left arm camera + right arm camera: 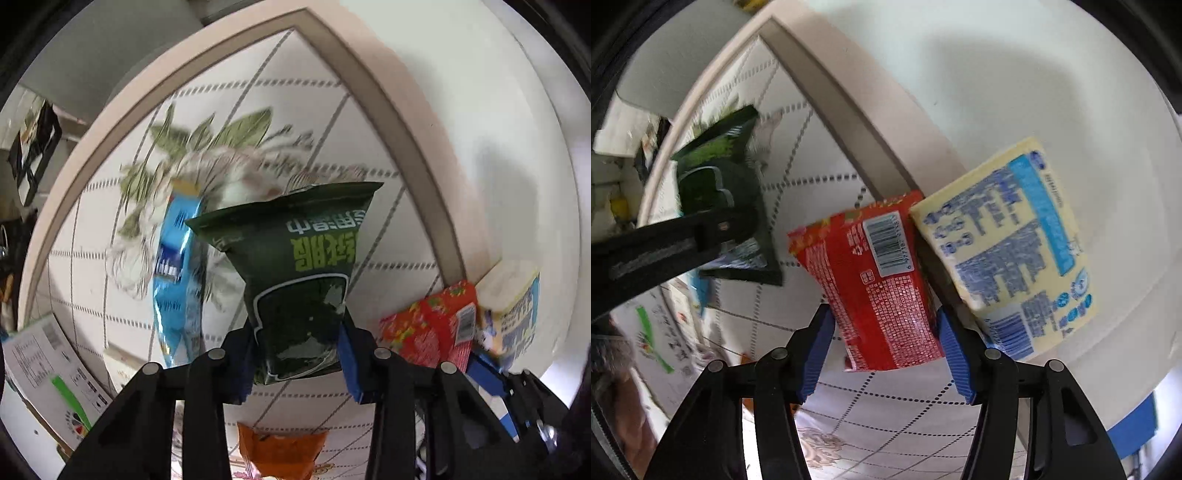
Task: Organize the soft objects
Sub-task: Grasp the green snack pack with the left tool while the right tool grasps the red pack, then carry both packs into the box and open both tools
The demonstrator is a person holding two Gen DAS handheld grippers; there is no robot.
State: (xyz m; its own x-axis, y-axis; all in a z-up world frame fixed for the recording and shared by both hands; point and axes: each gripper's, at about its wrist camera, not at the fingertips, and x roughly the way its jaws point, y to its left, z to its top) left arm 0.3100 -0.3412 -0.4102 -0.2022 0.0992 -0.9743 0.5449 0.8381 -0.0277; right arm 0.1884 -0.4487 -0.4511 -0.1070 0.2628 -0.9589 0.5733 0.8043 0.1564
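Observation:
My left gripper (pixel 295 354) is shut on a dark green snack bag (pixel 295 280) and holds it up above the patterned tablecloth (pixel 332 129). The green bag also shows in the right wrist view (pixel 720 192), with the left gripper's black arm (pixel 657 251) across it. My right gripper (pixel 886 343) is shut on a red snack packet (pixel 882 288) with a barcode, held in the air. The red packet also shows in the left wrist view (pixel 428 325). A cream-and-blue soft pack (pixel 1008 251) lies just right of it on the white surface (pixel 997 92).
A blue snack bag (pixel 177 280) lies on the cloth left of the green bag. An orange packet (pixel 280 450) lies below the left gripper. A printed box (pixel 48 373) sits at the lower left. The cloth's beige border (pixel 388 103) meets the white surface.

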